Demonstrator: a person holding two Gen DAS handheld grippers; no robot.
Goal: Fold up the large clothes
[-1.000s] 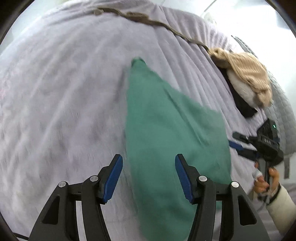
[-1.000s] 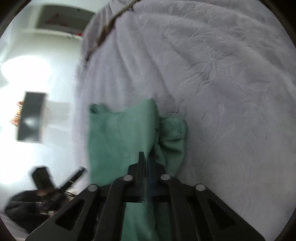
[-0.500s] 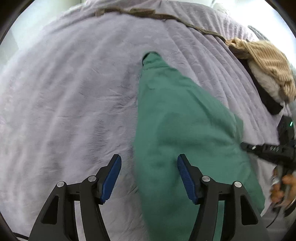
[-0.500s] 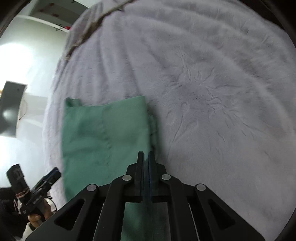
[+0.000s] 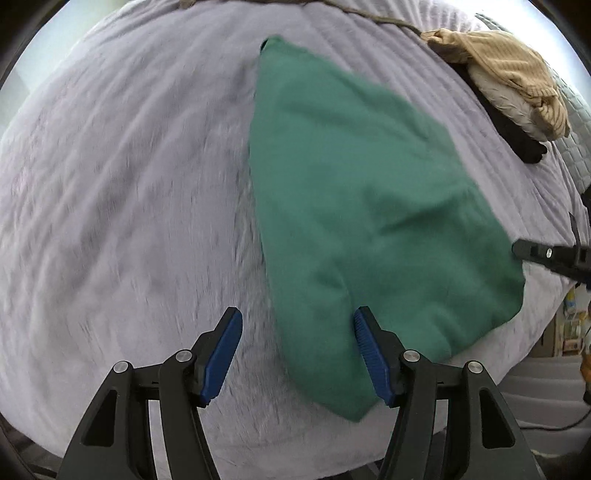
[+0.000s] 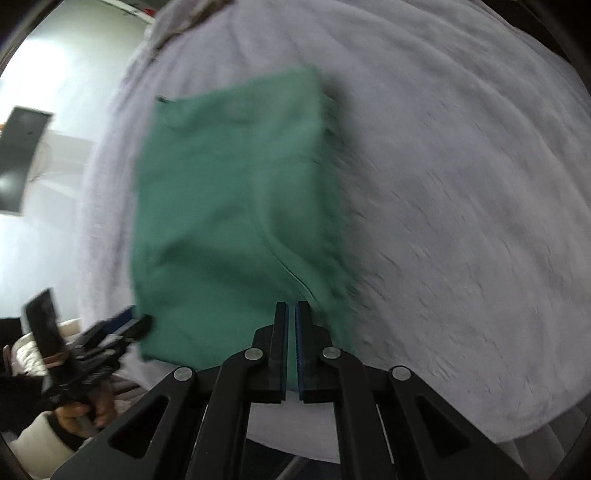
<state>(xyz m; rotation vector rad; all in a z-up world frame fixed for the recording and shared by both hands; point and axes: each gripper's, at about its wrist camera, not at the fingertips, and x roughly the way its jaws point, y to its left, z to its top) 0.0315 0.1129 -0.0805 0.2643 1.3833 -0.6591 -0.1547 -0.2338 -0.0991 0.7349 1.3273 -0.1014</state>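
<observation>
**Green garment partly folded on bed**

Green garment (image 5: 362,206) lies mid-frame on the lavender bedspread (image 5: 129,184), soft, light, floppy; best pinched at a near corner or hem. Left gripper (image 5: 297,354) released, nothing held, straddling its left edge. Right gripper (image 6: 291,347) clenched; cloth pinched or not, cannot tell. Clothes pile (image 5: 517,74) upper right.

A bed (image 5: 129,184) covered in a pale lilac, furry blanket is filling most of what I am seeing. A green garment (image 5: 354,206) is lying flat on it, folded to a narrow shape, its pointed end reaching toward twelve o'clock in my left view. At about two o'clock, near the bed's edge and well apart from the green piece, a heap of clothes (image 5: 509,85) is sitting: tan knit on top, cream and black beneath. A brownish strip (image 5: 384,18) is trailing along the far edge at twelve o'clock.
</observation>
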